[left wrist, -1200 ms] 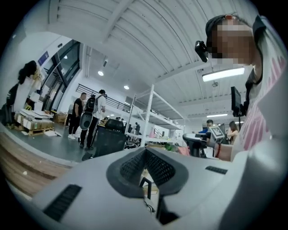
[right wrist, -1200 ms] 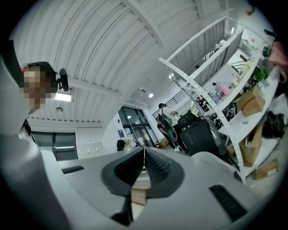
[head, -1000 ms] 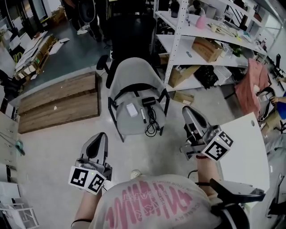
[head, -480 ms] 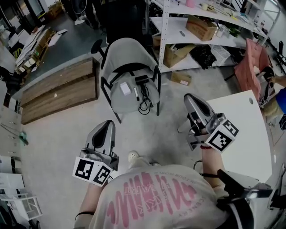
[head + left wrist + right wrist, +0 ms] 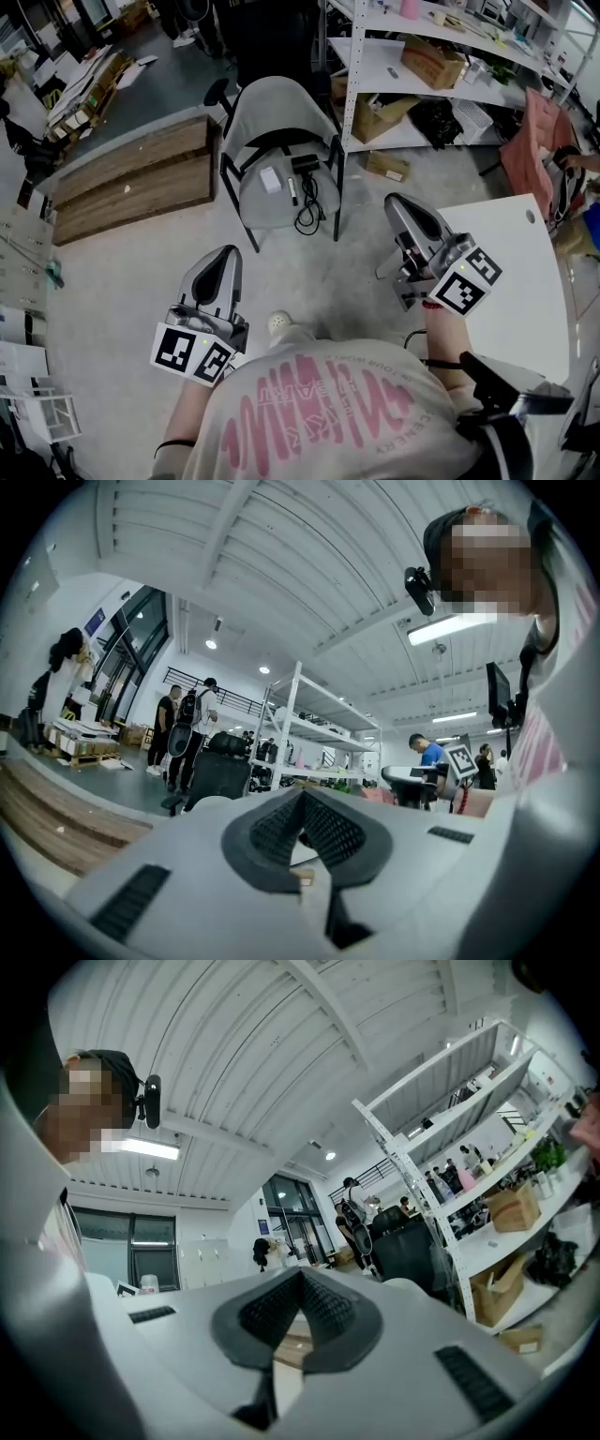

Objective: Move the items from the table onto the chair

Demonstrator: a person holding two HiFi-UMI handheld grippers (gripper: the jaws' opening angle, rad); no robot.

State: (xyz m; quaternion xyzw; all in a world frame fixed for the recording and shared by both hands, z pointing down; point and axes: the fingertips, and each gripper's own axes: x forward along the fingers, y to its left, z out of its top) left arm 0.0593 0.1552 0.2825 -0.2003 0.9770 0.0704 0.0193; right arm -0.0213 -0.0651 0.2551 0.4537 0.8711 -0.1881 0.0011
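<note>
The grey chair point(image 5: 278, 111) stands on the floor ahead of me. On its seat lie a small white box point(image 5: 272, 179), a black adapter point(image 5: 303, 164), a dark pen point(image 5: 293, 191) and a coiled black cable point(image 5: 308, 214). The white table point(image 5: 521, 281) is at my right, and the part I see is bare. My left gripper point(image 5: 223, 255) hangs low at the left, well short of the chair, shut with nothing in it point(image 5: 302, 794). My right gripper point(image 5: 401, 202) hovers by the table's near corner, also shut and empty point(image 5: 300, 1274).
White metal shelving point(image 5: 441, 89) with cartons stands behind and right of the chair. Wooden boards point(image 5: 131, 183) lie on the floor at the left. A black office chair point(image 5: 272, 37) is behind the grey one. A pink cloth point(image 5: 530, 155) hangs at the far right. My shoe point(image 5: 279, 325) shows below.
Both grippers have drawn back from the chair, which now sits higher and farther off in the head view. More of the white table shows. Both jaws stay shut and empty.
</note>
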